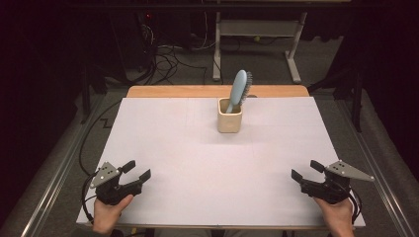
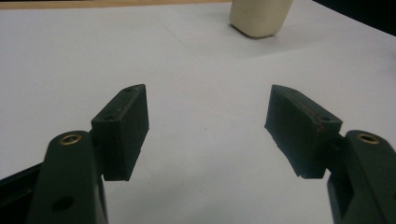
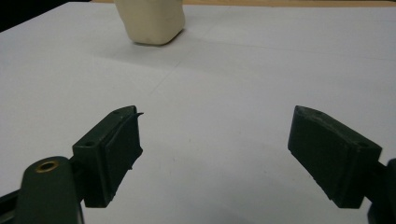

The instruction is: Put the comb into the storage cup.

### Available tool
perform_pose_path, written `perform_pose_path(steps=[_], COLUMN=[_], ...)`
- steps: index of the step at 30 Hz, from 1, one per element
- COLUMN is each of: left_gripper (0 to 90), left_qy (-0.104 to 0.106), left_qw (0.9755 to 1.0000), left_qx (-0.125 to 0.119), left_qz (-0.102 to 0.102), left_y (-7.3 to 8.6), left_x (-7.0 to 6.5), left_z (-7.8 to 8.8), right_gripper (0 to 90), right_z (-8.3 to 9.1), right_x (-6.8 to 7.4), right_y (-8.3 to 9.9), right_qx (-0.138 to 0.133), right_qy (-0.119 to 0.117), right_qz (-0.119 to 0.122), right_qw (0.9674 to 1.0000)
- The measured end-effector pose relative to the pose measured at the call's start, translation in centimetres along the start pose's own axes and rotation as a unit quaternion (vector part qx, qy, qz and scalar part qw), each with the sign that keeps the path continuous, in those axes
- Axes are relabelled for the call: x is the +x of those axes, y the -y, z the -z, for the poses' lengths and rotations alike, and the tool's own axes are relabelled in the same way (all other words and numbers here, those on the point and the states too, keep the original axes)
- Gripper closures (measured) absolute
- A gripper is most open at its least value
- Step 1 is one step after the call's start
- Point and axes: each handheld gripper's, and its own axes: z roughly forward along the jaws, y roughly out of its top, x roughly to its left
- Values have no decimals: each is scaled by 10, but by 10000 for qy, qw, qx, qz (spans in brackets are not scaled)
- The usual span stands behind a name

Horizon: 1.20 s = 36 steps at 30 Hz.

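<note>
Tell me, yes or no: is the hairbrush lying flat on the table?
No, in the high view the hairbrush stands handle-down in the cream cup, leaning with its bristled head sticking out above the rim.

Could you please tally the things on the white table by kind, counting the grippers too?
Hairbrush, light blue, standing in the cup: 1
Cup, cream, square: 1
Grippers, both open and empty: 2 (left gripper, right gripper)
Total: 4
</note>
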Motion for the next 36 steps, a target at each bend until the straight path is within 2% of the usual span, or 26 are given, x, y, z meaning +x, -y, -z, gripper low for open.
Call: perform_pose_path(steps=[27, 36], left_gripper=[311, 311], left_qy=[-13, -8], left_qw=[10000, 10000], left_qx=[-24, -15], left_qz=[13, 23], left_y=[0, 0], left_x=[0, 0], left_z=[2, 1], right_gripper=[176, 175], right_z=[-1, -1], right_x=[0, -2], right_y=[7, 9], right_qx=[32, 67], right_qy=[-36, -27], right_qz=[4, -67], right_qw=[10000, 10000])
